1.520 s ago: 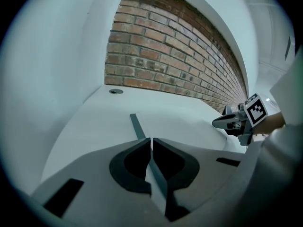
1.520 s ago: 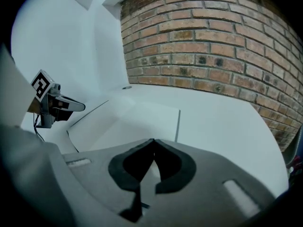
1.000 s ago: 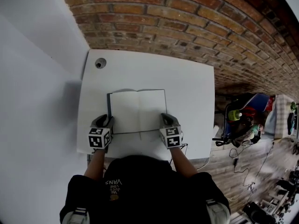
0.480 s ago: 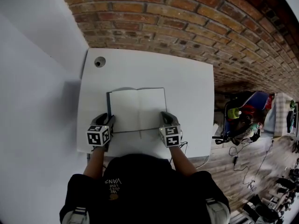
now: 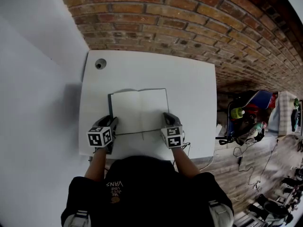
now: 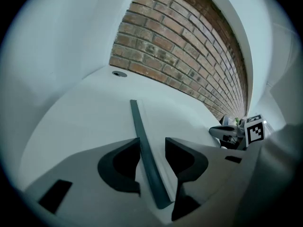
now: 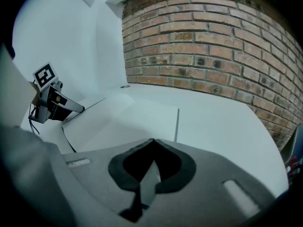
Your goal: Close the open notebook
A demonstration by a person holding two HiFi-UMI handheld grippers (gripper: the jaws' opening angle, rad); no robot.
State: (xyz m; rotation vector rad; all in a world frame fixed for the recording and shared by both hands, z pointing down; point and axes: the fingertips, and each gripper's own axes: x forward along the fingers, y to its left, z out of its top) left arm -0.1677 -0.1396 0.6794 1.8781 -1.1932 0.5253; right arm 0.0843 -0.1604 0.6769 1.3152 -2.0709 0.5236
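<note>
Your notebook (image 5: 139, 110) lies open and flat near the middle of the white surface (image 5: 189, 84), with blank pages up and its spine running away from you toward the brick wall (image 5: 189, 18). A round hole (image 5: 100, 64) sits in the surface's far left corner, well apart from the book.

Your left claw (image 5: 111, 123) is at the notebook's near left corner, angled downward. In the left gripper view its jaws stand apart, released. The dark cover edge (image 6: 144, 155) runs straight between them, from near the camera out toward the wall. That edge lies close against the left jaw, with a clear gap to the right jaw, and neither pad squeezes it. The white pages lie just to the right of that edge.

Your right claw (image 5: 168, 118) is at the near right corner, also tilted down. In the right gripper view it is clenched, with the jaw tips meeting over the right-hand page, just inside the page's outer edge. A pale sliver shows in the gap behind the tips. You cannot tell whether that is pinched paper or only the page below.
</note>
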